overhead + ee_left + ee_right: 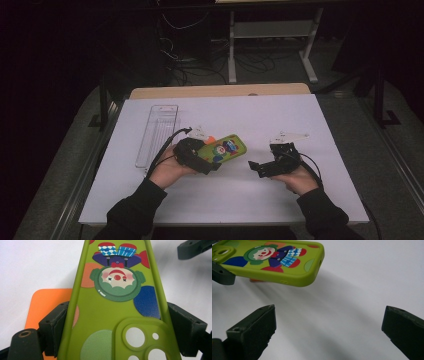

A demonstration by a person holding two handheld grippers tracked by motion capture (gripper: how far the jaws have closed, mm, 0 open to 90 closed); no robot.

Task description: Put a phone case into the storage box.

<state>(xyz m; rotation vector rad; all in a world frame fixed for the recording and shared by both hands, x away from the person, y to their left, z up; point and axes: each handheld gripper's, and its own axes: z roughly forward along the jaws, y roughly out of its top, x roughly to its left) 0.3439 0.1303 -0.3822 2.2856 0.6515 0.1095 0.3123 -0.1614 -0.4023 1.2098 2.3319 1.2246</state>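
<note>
lime-green rubbery phone case (105, 315) w/ clown print: green hair, red nose, blue-white checks, purple top, red/blue/orange dots | flat orange card (47, 305) under | black gripper jaws | white table sheet (280, 120)

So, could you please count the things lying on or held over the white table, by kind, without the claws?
Green phone case: 1
Orange card: 1
Clear plastic tray: 1
Total: 3

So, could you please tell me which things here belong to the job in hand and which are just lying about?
In the job:
- green phone case, clamped in the left gripper
- right gripper, open, facing it

Lying about:
- orange card under the case
- clear plastic tray
</note>
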